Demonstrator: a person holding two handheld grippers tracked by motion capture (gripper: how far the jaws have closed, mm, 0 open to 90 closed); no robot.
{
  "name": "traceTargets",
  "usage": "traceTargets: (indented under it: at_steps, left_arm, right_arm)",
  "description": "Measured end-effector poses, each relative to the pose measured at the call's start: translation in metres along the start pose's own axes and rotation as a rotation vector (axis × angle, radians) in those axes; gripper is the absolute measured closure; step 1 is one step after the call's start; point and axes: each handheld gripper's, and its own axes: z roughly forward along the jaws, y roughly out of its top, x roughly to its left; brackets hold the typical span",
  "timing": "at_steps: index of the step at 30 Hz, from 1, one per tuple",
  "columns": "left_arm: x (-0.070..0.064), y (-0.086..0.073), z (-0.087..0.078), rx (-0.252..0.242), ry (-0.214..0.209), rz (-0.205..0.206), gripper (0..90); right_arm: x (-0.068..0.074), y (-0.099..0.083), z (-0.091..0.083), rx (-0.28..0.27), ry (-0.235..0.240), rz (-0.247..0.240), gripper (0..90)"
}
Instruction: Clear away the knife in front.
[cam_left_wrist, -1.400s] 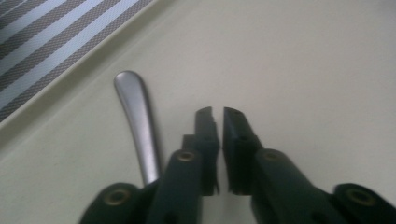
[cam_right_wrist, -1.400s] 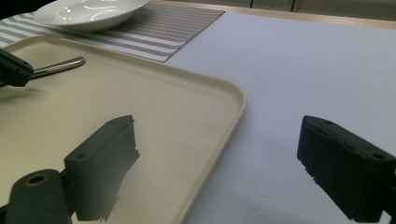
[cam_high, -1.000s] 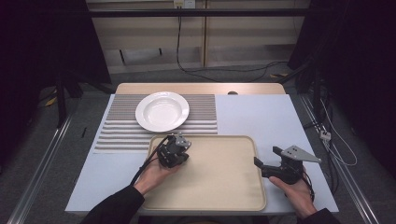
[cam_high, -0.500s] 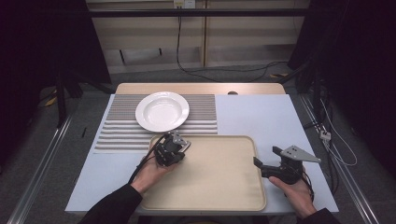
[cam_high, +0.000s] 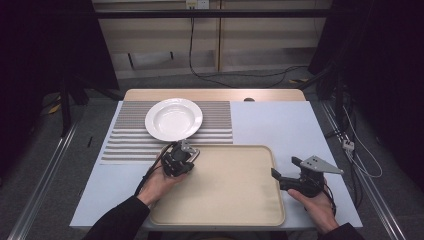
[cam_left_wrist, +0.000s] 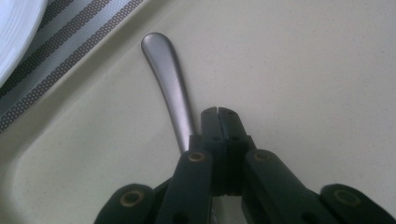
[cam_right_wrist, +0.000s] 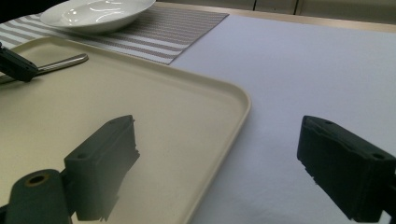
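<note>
A metal utensil handle (cam_left_wrist: 170, 84) lies in the beige tray's (cam_high: 235, 200) near-left corner, its rounded end toward the striped placemat (cam_high: 220, 120) and white plate (cam_high: 173, 118) (working end hidden). Left tongs (cam_left_wrist: 218, 116) are clenched beside it, grasping nothing visibly; right tongs (cam_right_wrist: 219, 168) gape, straddling the tray's right rim.

Both hand-held grippers are matte black with brass-coloured pivot rivets; the left hand-held gripper (cam_left_wrist: 219, 119) trails a dark cable, the right hand-held gripper (cam_high: 285, 170) carries a grey three-cornered plate. Dark sleeves cover both forearms.
</note>
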Motion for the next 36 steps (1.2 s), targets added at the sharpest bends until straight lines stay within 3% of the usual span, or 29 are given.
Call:
traceTargets:
  at_steps: [3, 13, 21, 36]
  left_arm:
    - [0.002, -0.001, 0.000, 0.000, -0.012, -0.005, 90.0]
    - [0.007, -0.002, -0.001, 0.005, 0.004, -0.022, 90.0]
    - [0.012, -0.001, -0.001, 0.005, -0.014, -0.034, 90.0]
    - [0.019, -0.009, -0.007, 0.030, 0.019, -0.049, 90.0]
  right_arm:
    - [0.000, 0.000, 0.000, -0.002, 0.000, -0.001, 11.9]
    - [0.000, 0.000, 0.000, -0.001, -0.003, -0.001, 11.9]
    - [0.000, 0.000, 0.000, 0.001, 0.000, -0.001, 11.9]
    - [-0.001, 0.000, 0.000, 0.001, -0.002, 0.004, 11.9]
